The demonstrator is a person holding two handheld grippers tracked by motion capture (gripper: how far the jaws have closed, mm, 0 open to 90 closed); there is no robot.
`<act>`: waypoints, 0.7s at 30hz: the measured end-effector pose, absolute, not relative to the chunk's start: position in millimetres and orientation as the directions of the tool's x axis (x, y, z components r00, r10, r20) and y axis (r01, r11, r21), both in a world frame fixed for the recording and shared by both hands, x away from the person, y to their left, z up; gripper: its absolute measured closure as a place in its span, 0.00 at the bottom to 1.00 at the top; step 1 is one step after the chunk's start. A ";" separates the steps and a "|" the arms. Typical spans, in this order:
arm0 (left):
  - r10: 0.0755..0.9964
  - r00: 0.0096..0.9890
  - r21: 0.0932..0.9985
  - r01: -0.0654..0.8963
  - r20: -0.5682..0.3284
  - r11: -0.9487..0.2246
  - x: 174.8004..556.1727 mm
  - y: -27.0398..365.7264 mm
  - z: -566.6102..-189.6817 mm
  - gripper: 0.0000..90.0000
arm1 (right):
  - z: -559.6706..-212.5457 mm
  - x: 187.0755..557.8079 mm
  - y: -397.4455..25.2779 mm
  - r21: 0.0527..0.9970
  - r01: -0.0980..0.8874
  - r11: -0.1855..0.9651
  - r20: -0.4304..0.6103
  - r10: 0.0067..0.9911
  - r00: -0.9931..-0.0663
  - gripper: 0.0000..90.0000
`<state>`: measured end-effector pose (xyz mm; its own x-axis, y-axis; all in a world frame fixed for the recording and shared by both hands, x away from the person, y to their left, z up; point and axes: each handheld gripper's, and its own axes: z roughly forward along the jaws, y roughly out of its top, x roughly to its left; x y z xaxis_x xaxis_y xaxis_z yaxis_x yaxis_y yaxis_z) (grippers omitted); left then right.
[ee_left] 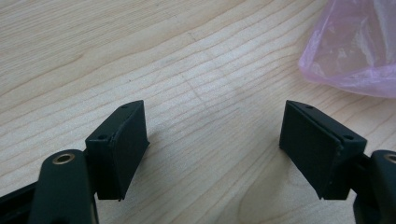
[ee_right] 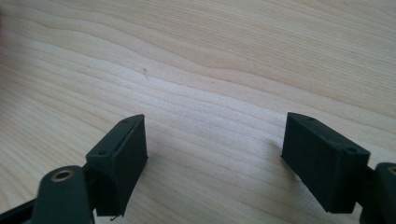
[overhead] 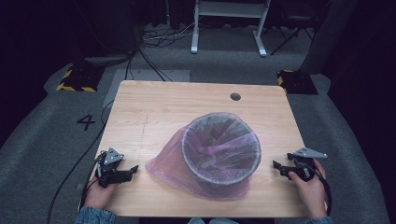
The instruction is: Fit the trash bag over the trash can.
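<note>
Left gripper (ee_left: 215, 135) is sitting with jaws spread wide, nothing between the fingers (ee_left: 123, 149) but bare table (ee_left: 140, 56). Right gripper (ee_right: 215, 154) is doing the same, fingers (ee_right: 322, 158) wide apart and gripping nothing. Both are resting low at the near table edge, in the person's hands.

Just ahead and to the right of the left fingers the loose skirt of the pink bag (ee_left: 355, 46) is lying on the wood, near but not touching. From above, the bag (overhead: 173, 163) is lining a mesh bin (overhead: 220, 148) that is standing between the two grippers (mouth draped over the rim, slack pooling leftward).

Judging by this, bag handling is not yet begun. Next move probably calls for both reaching inward and pinching the thin film at the rim without snagging mesh.

Nothing is blocking either path. A round hole (overhead: 235, 96) is sitting well beyond the bin.
</note>
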<state>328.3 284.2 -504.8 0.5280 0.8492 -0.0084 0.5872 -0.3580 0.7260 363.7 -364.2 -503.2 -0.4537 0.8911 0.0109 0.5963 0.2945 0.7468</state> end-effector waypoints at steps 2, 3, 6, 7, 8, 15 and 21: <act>0.849 0.528 0.726 0.587 -0.008 -0.358 328.3 284.2 -504.8 0.26 | -503.4 364.7 -363.0 0.743 0.599 0.299 0.000 0.895 -0.447 0.22; 0.849 0.528 0.726 0.587 -0.008 -0.358 328.3 284.2 -504.8 0.26 | -503.6 366.2 -362.8 0.740 0.600 0.304 -0.005 0.895 -0.447 0.19; 0.849 0.528 0.726 0.587 -0.008 -0.358 328.3 284.2 -504.8 0.26 | -504.2 370.5 -361.9 0.729 0.617 0.298 -0.007 0.904 -0.428 0.08; 0.849 0.528 0.726 0.587 -0.008 -0.358 328.3 284.2 -504.8 0.26 | -504.6 373.4 -361.7 0.721 0.625 0.298 -0.005 0.905 -0.426 0.02; 0.849 0.528 0.726 0.587 -0.009 -0.358 328.3 284.2 -504.8 0.26 | -505.2 377.6 -361.4 0.710 0.638 0.297 -0.002 0.907 -0.420 0.00; 0.849 0.528 0.726 0.587 -0.008 -0.358 328.3 284.2 -504.8 0.26 | -505.1 387.6 -359.4 0.709 0.635 0.308 -0.006 0.902 -0.432 0.00; 0.849 0.528 0.726 0.586 -0.007 -0.358 328.3 284.2 -504.8 0.26 | -505.1 387.1 -359.1 0.709 0.636 0.305 -0.005 0.904 -0.427 0.00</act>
<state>328.3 284.2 -504.8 0.5281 0.8491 -0.0073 0.5865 -0.3585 0.7263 387.1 -359.1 -505.1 -0.4272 0.9041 -0.0053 0.6362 0.3048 0.7087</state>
